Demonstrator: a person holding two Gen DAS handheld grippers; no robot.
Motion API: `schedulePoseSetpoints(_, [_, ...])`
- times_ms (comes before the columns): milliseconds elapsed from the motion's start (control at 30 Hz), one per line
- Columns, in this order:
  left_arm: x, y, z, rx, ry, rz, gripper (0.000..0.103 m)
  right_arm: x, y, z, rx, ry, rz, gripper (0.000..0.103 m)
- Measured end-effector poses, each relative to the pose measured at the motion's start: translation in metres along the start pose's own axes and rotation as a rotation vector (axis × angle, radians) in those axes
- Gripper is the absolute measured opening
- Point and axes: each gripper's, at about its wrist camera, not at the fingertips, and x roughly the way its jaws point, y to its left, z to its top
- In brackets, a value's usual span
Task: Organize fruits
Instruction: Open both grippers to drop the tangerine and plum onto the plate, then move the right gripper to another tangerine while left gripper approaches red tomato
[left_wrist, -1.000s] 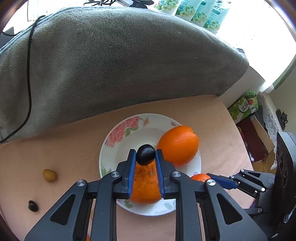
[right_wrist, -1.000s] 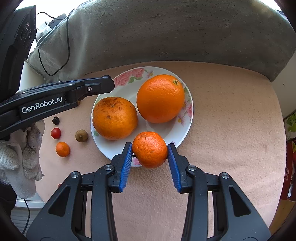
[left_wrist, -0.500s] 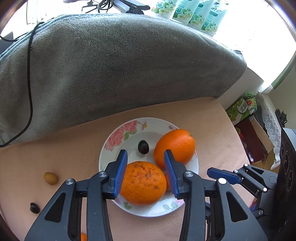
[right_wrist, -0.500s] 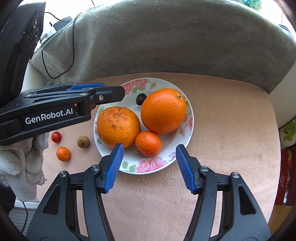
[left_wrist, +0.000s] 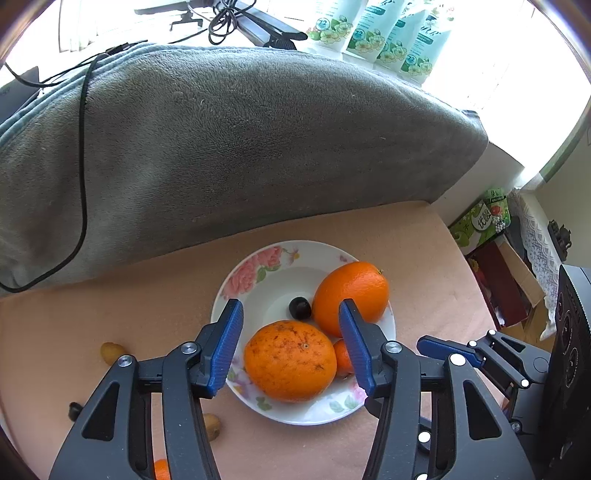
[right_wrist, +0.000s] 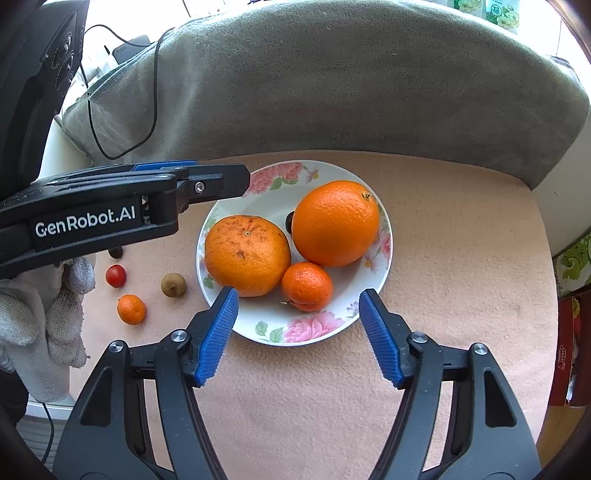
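Left gripper (left_wrist: 290, 347) spread, holding nothing, low centre of its view above the plate (left_wrist: 258, 258). Right gripper (right_wrist: 297, 334) also spread and empty, at the plate's near rim. On the plate: two oranges (right_wrist: 246, 254) (right_wrist: 335, 222), a tangerine (right_wrist: 306, 285), a dark fruit (left_wrist: 299, 308). Left of the plate on the cloth (right_wrist: 461, 258): kiwi (right_wrist: 173, 284), tomato (right_wrist: 115, 275), small tangerine (right_wrist: 131, 309).

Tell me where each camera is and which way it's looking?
Left wrist: sits on the left gripper, looking forward and down at the plate; its open blue fingers show, with the right gripper alongside.
Right wrist: sits on the right gripper, facing the same plate; its open fingers, the left gripper and a gloved hand show.
Shared: plate, big orange, grey blanket.
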Motion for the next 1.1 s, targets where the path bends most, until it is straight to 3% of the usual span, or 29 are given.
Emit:
schedulePoseSetpoints(100, [-0.004,0.004,-0.002,-0.004,-0.006,0.001,0.053,-0.001,0.003,-0.001,0.003,0.0,0.003,0.073])
schedulePoseSetpoints(200, [-0.008,0.008,-0.003,-0.011,-0.01,0.003,0.053,-0.002,0.005,-0.002,0.02,-0.007,0.025,0.082])
schedulePoseSetpoints(633, [-0.035,0.047,-0.02,-0.063,-0.041,0.025,0.055,-0.002,0.03,-0.003,-0.011,0.014,-0.045,0.082])
schedulePoseSetpoints(900, [-0.063,0.095,-0.047,-0.137,-0.06,0.092,0.055,-0.004,0.045,-0.004,0.012,0.002,0.034,0.082])
schedulePoseSetpoints(1100, [-0.077,0.131,-0.074,-0.209,-0.05,0.139,0.055,0.0,0.072,-0.008,-0.054,0.007,0.078,0.082])
